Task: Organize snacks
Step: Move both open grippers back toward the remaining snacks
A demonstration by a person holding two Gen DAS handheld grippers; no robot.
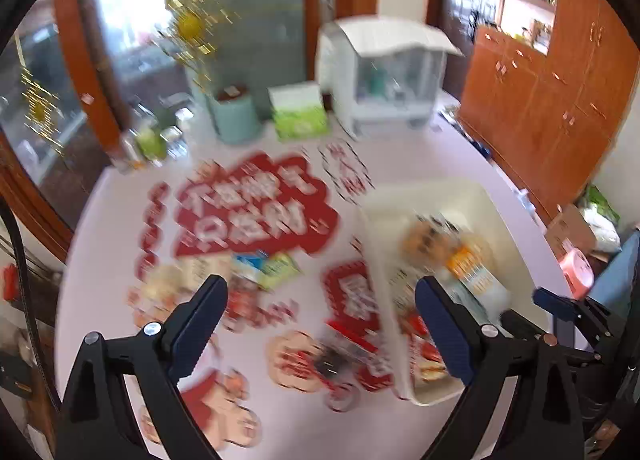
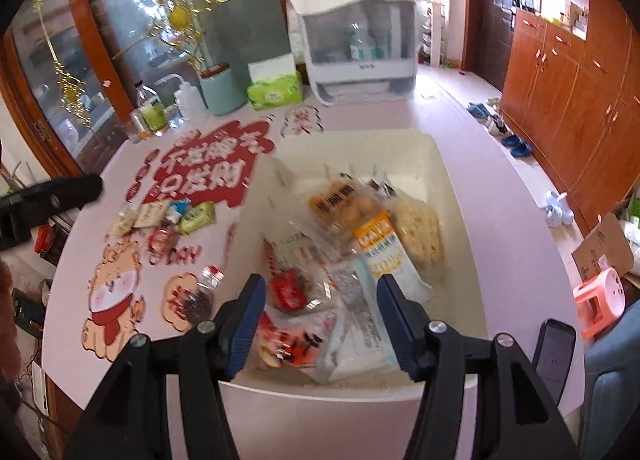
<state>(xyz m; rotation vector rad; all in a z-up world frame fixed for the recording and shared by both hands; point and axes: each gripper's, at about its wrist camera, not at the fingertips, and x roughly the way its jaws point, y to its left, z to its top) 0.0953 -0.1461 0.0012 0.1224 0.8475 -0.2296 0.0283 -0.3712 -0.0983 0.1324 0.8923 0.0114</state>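
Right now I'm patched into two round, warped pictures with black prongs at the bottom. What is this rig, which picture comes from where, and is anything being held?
Each picture comes from a camera riding on a hand-held gripper, looking along its two fingers. One shows the left gripper, wide open over the table, holding nothing. The other shows the right gripper, open above a white bin of bagged snacks, gripping none. Left of the bin lie more small packets and a small bottle among red stickers.
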